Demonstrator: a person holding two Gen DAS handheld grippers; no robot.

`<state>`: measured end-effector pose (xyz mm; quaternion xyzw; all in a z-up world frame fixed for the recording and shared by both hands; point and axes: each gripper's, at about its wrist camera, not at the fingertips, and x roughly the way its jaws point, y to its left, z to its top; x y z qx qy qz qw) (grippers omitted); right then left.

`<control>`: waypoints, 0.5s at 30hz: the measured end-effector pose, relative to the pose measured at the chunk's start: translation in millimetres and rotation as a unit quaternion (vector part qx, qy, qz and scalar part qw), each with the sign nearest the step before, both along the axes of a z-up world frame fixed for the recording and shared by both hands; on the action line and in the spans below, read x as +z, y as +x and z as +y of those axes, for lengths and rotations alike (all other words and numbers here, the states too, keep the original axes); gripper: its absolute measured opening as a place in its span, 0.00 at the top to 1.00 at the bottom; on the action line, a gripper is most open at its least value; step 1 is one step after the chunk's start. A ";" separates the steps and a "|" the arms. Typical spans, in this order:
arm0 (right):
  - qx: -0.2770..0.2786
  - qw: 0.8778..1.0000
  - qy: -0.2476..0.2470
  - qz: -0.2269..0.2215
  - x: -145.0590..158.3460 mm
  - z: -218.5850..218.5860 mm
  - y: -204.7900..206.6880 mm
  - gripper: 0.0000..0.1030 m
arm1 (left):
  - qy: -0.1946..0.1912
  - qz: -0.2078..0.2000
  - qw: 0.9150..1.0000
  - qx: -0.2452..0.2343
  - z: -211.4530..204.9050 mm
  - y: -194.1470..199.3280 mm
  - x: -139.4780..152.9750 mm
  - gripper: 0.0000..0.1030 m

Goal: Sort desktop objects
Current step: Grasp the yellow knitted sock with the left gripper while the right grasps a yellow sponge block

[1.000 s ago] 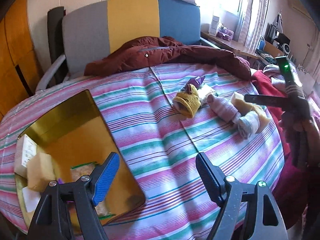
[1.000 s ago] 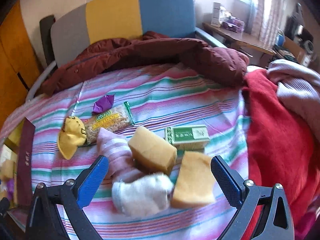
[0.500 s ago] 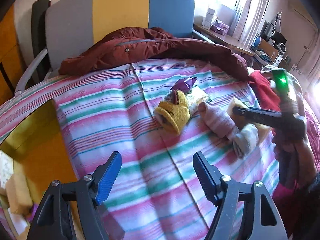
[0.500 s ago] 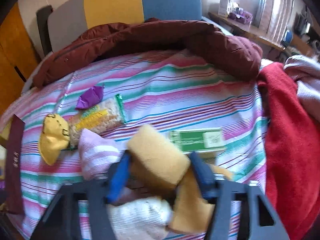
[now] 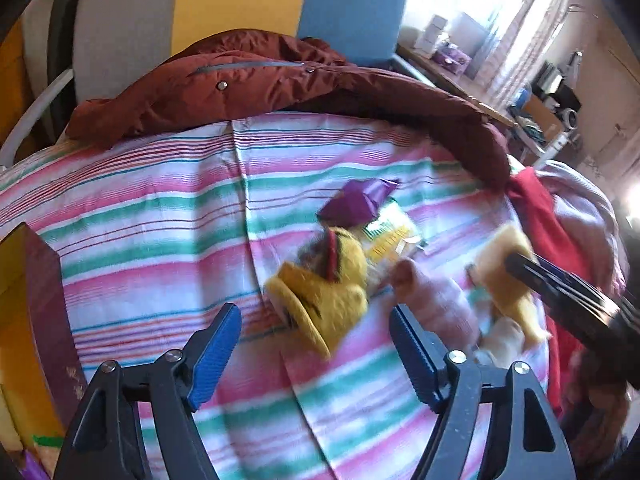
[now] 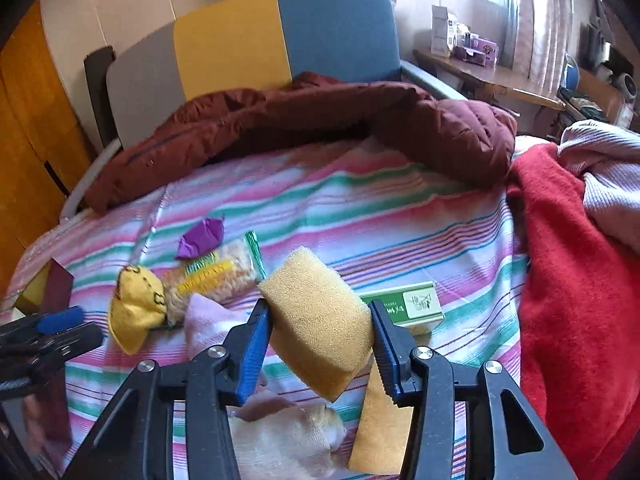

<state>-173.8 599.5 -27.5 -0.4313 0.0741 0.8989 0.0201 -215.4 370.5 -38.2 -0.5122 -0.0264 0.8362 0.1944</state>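
On the striped cloth my right gripper [image 6: 319, 307] is shut on a yellow sponge [image 6: 320, 328], lifted off the cloth, and its jaws are still closing. A second sponge [image 6: 380, 432], a white sock [image 6: 280, 436], a pink sock [image 6: 204, 316] and a green box [image 6: 404, 304] lie under and around it. My left gripper [image 5: 314, 314] hangs over a yellow knitted hat [image 5: 320, 288]. Its jaws are opening and the pads touch nothing. A purple wrapper [image 5: 360, 202] and a snack packet [image 6: 218, 276] lie just behind the hat.
A maroon jacket [image 5: 280, 88] lies across the far side of the cloth in front of a grey, yellow and blue chair back [image 6: 280, 40]. A red blanket [image 6: 568, 280] borders the right side. A maroon box wall [image 5: 44, 300] stands at the left edge.
My right gripper has closed on the yellow sponge and raised it off the pile. My left gripper has moved right, away from the gold-lined box, to above the yellow hat.
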 end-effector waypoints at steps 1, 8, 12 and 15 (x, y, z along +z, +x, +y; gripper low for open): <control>0.001 1.000 -0.001 0.004 1.5 -0.4 0.7 0.53 | 0.003 -0.002 1.000 0.000 2.5 -4.6 -2.9 0.21; 0.016 1.000 -0.003 0.023 7.9 -7.0 4.0 0.53 | -0.025 -0.023 0.999 0.008 15.7 -30.6 -29.8 0.29; 0.025 0.999 -0.001 0.032 10.5 -9.5 5.5 0.53 | -0.014 -0.007 1.000 0.005 14.0 -27.2 -33.0 0.51; 0.035 0.999 -0.003 0.041 13.2 -12.5 7.9 0.53 | -0.005 0.002 1.000 0.013 5.2 -20.0 -26.3 0.54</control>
